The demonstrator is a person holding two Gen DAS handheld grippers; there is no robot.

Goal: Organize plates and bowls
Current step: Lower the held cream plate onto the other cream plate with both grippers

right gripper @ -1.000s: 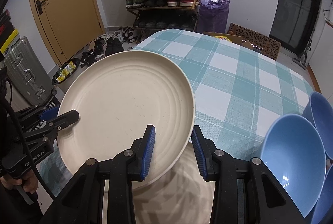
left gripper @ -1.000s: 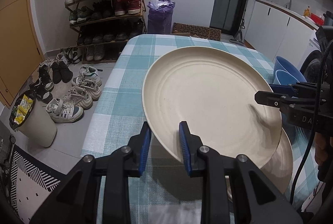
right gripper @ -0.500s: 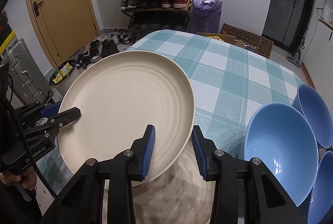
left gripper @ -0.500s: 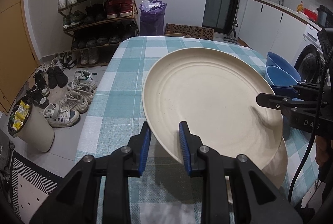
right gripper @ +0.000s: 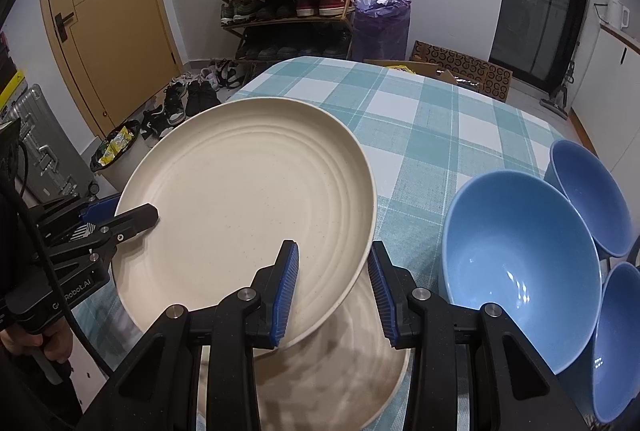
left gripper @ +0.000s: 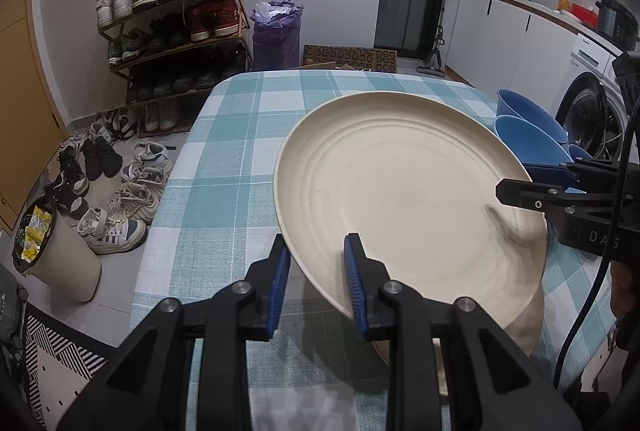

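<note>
A large cream plate is held tilted above the checked table. My left gripper is shut on its near-left rim. My right gripper is shut on the opposite rim of the same plate; it shows in the left wrist view at the right. A second cream plate lies on the table under it, mostly hidden. Three blue bowls stand to the right: a big one, one behind it and one at the edge.
The table's far half is bare checked cloth. Left of the table are a shoe rack, loose shoes and a bin on the floor. A washing machine stands right of the table.
Both grippers have carried the upper plate upward and a little toward the table's near edge. The blue bowls show more fully in the right wrist view.
</note>
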